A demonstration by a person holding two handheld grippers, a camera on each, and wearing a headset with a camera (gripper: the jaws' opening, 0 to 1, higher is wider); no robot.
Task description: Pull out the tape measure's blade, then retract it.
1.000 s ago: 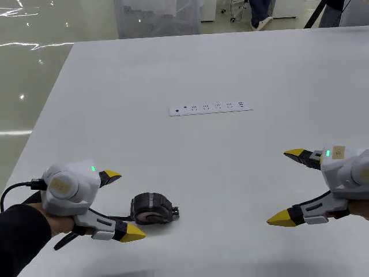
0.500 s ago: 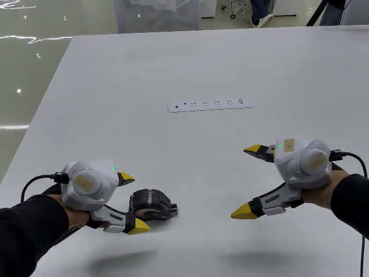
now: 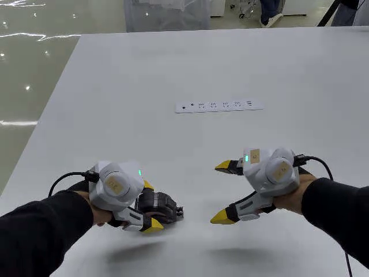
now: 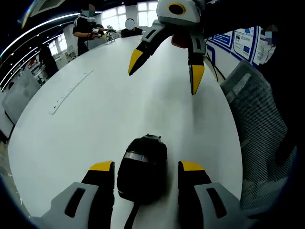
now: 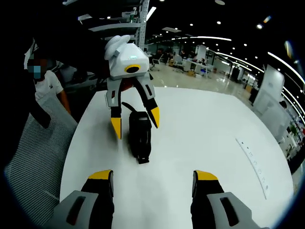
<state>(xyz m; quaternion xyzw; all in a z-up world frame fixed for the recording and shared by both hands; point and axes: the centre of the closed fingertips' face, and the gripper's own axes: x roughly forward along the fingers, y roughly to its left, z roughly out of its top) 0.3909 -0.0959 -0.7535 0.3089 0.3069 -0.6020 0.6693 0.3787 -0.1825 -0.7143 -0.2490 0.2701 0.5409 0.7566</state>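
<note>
Both tongs stand open; left tongs (image 4: 146, 166) straddle the black round tape measure (image 4: 142, 164) on the white desk (image 3: 173, 144); right tongs (image 5: 153, 175) hover near, facing it; an off-centre squeeze could well skid it away.

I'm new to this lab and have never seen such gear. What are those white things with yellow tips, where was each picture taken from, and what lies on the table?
No robot here: a person holds a two-jaw gripper in each hand, white with yellow tips. The wide picture comes from a camera on the person's head, looking down at the white table. The two round pictures come from cameras riding on the grippers, each looking along its own jaws. On the table lie a black tape measure and, farther off, a white power strip. The left gripper has its open jaws on either side of the tape measure, not clamped, so nothing is held. The right gripper is open and empty, pointing toward it.
</note>
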